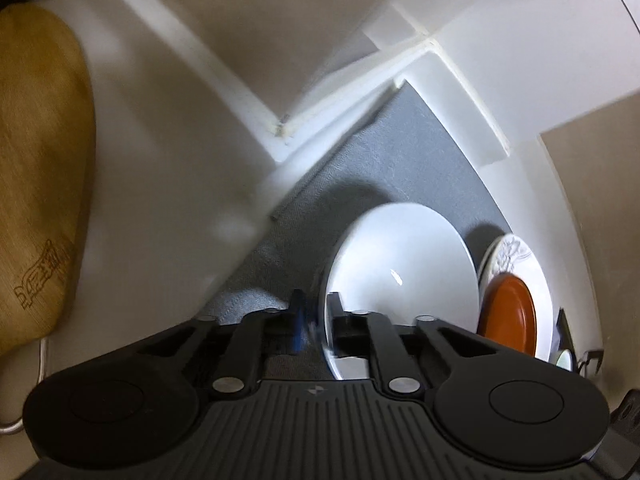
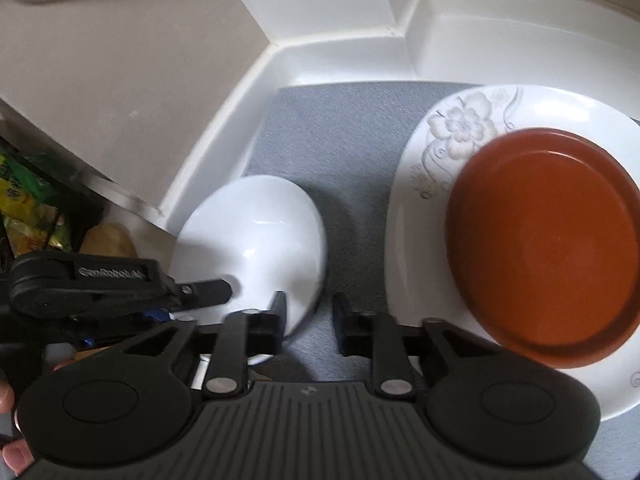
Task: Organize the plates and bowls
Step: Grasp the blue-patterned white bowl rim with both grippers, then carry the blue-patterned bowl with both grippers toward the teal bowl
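A plain white bowl [image 1: 400,264] is tilted over the grey mat [image 1: 384,160] of a white tray. My left gripper [image 1: 316,316] is shut on the bowl's rim; it also shows in the right wrist view [image 2: 208,292], clamped on the bowl [image 2: 256,232]. A brown plate [image 2: 544,240] lies on a white flowered plate [image 2: 456,128] on the mat [image 2: 340,140] at the right; both also show in the left wrist view, brown plate [image 1: 508,308]. My right gripper [image 2: 310,312] is open and empty, just right of the bowl.
The white tray wall [image 2: 360,52] rises behind the mat. A beige counter [image 2: 120,60] lies to the left, with green packets [image 2: 24,204] below it. A wooden board [image 1: 36,160] stands at the far left of the left wrist view.
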Tool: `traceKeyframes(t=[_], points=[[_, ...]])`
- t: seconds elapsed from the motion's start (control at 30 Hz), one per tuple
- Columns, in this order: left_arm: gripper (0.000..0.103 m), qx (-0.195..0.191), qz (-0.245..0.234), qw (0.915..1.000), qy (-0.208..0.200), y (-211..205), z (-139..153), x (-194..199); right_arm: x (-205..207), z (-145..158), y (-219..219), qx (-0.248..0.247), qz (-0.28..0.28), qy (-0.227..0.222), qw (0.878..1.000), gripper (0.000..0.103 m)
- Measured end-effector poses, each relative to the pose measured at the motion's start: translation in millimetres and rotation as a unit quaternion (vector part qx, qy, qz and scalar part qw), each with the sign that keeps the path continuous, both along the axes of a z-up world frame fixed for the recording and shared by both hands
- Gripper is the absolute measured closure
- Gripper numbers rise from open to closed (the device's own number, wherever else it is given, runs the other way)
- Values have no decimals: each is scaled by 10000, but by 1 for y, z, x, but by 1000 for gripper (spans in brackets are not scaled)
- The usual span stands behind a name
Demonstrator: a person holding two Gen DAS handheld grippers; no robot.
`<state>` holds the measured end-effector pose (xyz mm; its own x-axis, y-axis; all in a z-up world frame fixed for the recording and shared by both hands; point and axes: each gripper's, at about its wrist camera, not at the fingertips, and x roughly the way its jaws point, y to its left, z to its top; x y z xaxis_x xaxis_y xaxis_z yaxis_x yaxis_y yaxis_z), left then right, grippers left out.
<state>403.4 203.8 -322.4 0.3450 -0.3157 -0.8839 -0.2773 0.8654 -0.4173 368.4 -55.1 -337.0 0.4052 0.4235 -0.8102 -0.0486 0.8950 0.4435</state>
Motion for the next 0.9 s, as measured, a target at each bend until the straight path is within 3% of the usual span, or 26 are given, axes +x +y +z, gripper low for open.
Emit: traceKeyframes(t=[0.13, 0.33, 0.57, 0.67, 0.9], points=[[92, 50, -13, 10000, 18, -8, 3, -2, 0, 3, -8, 197, -290, -48, 9994, 83], [92, 197, -98, 9998, 1, -17, 5, -2, 0, 4, -9, 202, -232, -42, 9995, 83], [92, 54, -35, 9999, -86, -21, 10, -2, -5, 14, -17, 475, -465, -53, 9978, 83], [92, 115, -132, 9998, -114, -27, 15, -2, -9, 19, -27, 723, -643, -78, 9953, 83], [92, 147, -359, 9991, -175, -54, 29, -3, -24, 34, -50, 742, -856, -256, 9932, 83]])
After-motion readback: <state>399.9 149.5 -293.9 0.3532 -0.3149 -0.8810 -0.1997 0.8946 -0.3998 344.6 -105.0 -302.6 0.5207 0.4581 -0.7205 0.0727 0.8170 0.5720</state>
